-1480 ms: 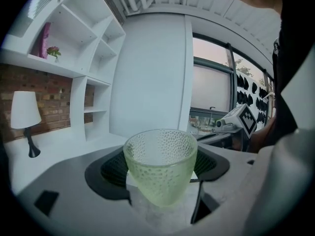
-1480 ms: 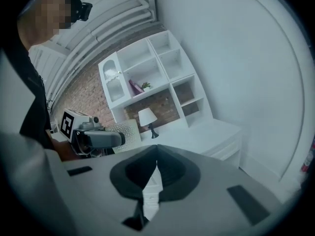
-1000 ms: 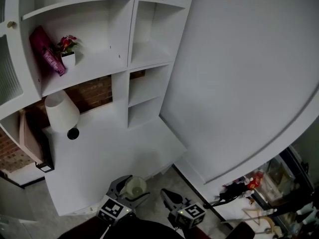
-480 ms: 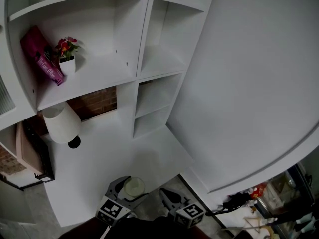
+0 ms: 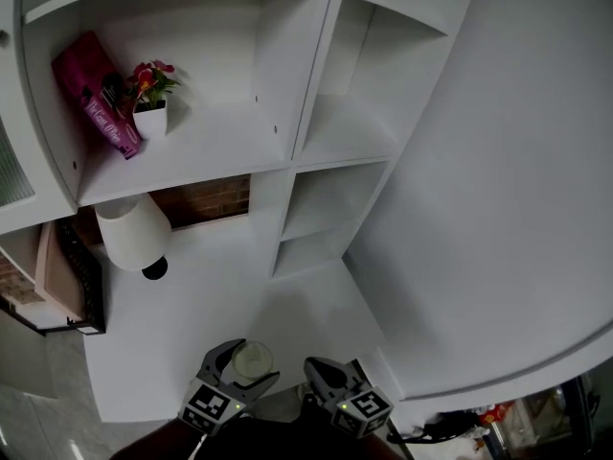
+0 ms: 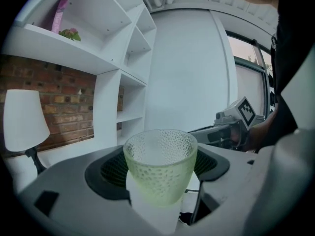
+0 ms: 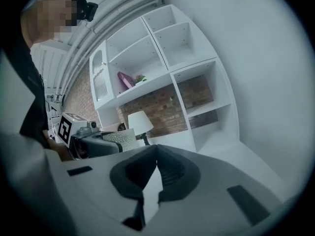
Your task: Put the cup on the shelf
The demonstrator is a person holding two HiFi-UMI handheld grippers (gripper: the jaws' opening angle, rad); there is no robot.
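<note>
A pale green dimpled glass cup (image 6: 160,163) stands upright between the jaws of my left gripper (image 6: 160,168), which is shut on it. From the head view the cup (image 5: 251,361) shows at the bottom, over the front edge of the white desk (image 5: 201,329). Beside it on the right, my right gripper (image 5: 321,375) is shut with nothing in it; in its own view the right gripper (image 7: 156,168) has its jaws touching at the tips. The white shelf unit (image 5: 230,142) rises behind the desk, and it (image 7: 162,68) also shows in the right gripper view.
A pink book (image 5: 96,94) and a small potted flower (image 5: 151,89) sit on the wide shelf board. A white lamp (image 5: 134,233) stands at the desk's back left. Two small cubbies (image 5: 330,209) open at the desk's right. A white wall (image 5: 498,180) bounds the right side.
The head view has shifted closer and higher, so the shelf unit fills more of the frame. Both grippers stay low at the front, the left one still holding the cup.
</note>
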